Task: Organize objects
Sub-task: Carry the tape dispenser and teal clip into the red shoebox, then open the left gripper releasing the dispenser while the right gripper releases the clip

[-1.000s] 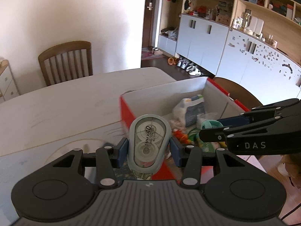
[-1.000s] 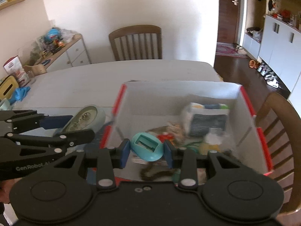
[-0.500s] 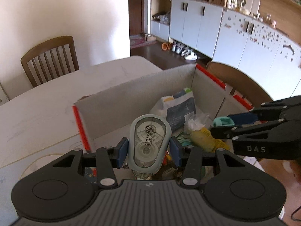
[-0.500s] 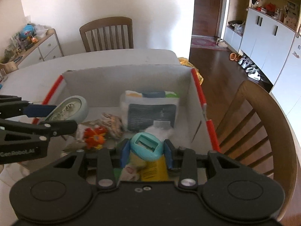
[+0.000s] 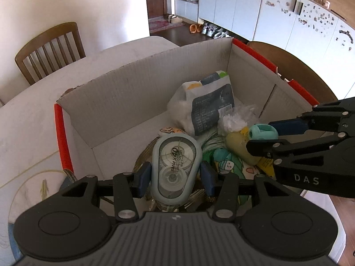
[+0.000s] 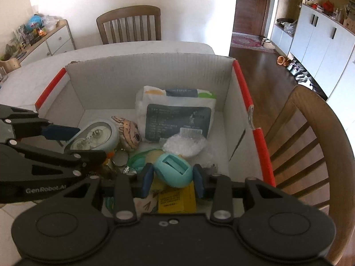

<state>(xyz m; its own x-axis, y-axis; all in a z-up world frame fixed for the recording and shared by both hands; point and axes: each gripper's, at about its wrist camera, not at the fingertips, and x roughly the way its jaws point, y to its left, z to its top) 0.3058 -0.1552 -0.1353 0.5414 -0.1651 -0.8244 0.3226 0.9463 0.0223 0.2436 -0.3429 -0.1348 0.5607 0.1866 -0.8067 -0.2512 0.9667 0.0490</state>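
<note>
Your left gripper [image 5: 175,175] is clamped on the correction tape [image 5: 176,170], held over the left part of the cardboard box [image 6: 146,71]. Beside it, your right gripper [image 6: 172,176] is clamped on a teal egg-shaped sharpener [image 6: 173,170], above the yellow packet [image 6: 176,197] and tissue pack [image 6: 177,115] inside.

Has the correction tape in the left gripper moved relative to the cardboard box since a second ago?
Yes. The correction tape, clamped in the left gripper, has come from outside the cardboard box's red-edged near wall to over its contents.
</note>
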